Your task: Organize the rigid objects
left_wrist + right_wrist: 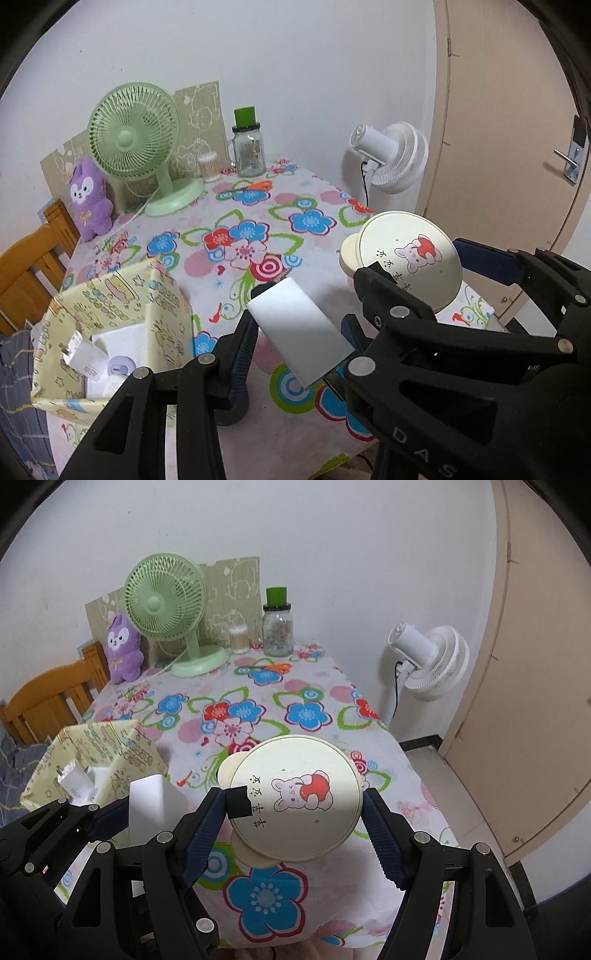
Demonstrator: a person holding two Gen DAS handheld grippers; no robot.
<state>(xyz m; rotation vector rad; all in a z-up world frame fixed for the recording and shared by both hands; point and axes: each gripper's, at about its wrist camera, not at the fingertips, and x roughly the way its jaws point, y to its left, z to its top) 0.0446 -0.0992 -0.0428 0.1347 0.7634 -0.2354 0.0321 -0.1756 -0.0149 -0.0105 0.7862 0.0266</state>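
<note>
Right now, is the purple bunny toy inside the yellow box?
No, the purple bunny toy sits on the table's far corner beside the green fan, well away from the yellow box.

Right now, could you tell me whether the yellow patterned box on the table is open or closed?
Open. The yellow patterned box has no lid on it, and white items show inside from above in both wrist views.

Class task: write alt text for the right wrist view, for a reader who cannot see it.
The right gripper holds a round cream case with a bunny picture above a flowered tablecloth. To its left, the left gripper holds a white flat block near a yellow patterned box; a green fan stands at the far wall.
</note>
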